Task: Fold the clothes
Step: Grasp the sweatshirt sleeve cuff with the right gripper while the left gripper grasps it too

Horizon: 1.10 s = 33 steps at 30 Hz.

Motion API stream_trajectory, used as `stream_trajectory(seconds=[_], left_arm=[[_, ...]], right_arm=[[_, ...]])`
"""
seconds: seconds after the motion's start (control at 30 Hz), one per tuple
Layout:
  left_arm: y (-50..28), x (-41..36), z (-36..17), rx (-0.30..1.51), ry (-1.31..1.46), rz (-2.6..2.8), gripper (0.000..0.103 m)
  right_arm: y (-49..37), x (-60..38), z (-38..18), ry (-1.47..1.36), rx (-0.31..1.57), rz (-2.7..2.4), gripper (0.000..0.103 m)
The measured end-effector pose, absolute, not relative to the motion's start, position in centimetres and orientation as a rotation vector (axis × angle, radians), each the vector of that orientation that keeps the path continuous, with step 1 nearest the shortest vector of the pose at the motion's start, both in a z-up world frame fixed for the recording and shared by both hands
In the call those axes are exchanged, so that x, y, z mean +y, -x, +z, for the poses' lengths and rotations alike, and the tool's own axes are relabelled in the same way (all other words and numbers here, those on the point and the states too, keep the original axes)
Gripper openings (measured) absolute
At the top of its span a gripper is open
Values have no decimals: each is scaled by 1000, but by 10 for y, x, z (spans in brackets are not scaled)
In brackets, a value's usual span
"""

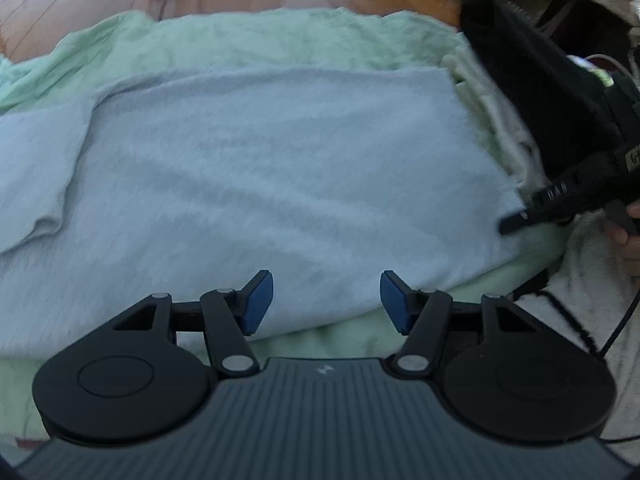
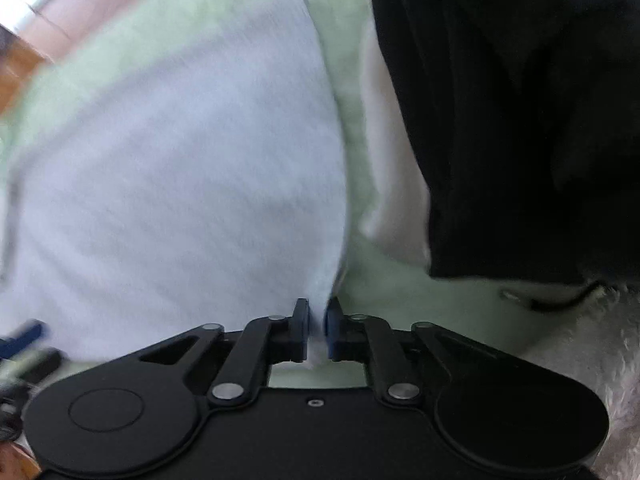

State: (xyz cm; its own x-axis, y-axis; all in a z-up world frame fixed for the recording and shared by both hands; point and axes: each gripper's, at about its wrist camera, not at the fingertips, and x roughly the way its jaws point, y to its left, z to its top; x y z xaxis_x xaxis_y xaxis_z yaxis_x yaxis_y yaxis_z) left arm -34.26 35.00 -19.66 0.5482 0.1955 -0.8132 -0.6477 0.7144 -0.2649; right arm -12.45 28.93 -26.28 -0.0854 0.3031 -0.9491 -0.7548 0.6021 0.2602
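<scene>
The wide top of the pale blue garment (image 1: 260, 168) lies flat and bare, open to a gripper from above. Along its right edge the way is crowded: a black garment (image 1: 532, 92) bulks just beside it, with what seems, through blur, a cream cloth (image 2: 384, 168) between. A cable (image 1: 616, 332) trails at the near right.

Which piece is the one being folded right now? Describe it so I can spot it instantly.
Find the mint-green sheet spread across the surface. On top of it, in the middle, lies the pale blue shirt, flat, one short sleeve out to the left in the left wrist view. Unlike the black garment beside it, it is pale, and the right gripper pinches its corner.
</scene>
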Motion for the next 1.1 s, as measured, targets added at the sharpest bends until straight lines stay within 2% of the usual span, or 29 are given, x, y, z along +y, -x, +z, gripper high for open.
stream_trajectory(seconds=[0.1, 0.23, 0.27, 0.33, 0.4, 0.43, 0.5, 0.57, 0.67, 0.7, 0.73, 0.77, 0.83, 1.03, 1.1], left_arm=[[334, 343, -185, 793, 542, 459, 59], [318, 335, -172, 662, 545, 361, 59], [312, 334, -171, 640, 552, 338, 60], [299, 333, -171, 623, 552, 323, 70], [288, 334, -173, 611, 524, 330, 68], [285, 333, -173, 599, 493, 332, 52], [281, 327, -170, 564, 400, 339, 7], [277, 320, -167, 562, 327, 345, 7], [276, 317, -167, 580, 329, 353, 6], [276, 316, -168, 588, 330, 363, 6], [277, 316, -170, 593, 331, 372, 6], [279, 316, -171, 595, 331, 380, 6], [283, 319, -171, 589, 354, 389, 6], [296, 332, -168, 561, 418, 404, 6], [301, 333, -166, 554, 421, 408, 6]], right_arm=[[130, 285, -236, 269, 1344, 1054, 10], [135, 293, -212, 95, 1388, 1202, 10], [138, 296, -206, 73, 1393, 1229, 10], [145, 305, -198, 71, 1384, 1269, 10], [149, 313, -193, 64, 1400, 1310, 10], [151, 317, -190, 60, 1408, 1331, 10], [149, 323, -187, 52, 1427, 1383, 10], [149, 321, -179, 69, 1402, 1411, 11], [143, 317, -171, 78, 1348, 1404, 19], [137, 314, -170, 61, 1336, 1385, 37], [130, 310, -171, 46, 1333, 1350, 61], [122, 309, -176, 17, 1354, 1309, 67], [106, 306, -188, -40, 1398, 1227, 69], [93, 311, -268, -252, 1731, 1019, 71], [98, 310, -279, -350, 1712, 983, 71]])
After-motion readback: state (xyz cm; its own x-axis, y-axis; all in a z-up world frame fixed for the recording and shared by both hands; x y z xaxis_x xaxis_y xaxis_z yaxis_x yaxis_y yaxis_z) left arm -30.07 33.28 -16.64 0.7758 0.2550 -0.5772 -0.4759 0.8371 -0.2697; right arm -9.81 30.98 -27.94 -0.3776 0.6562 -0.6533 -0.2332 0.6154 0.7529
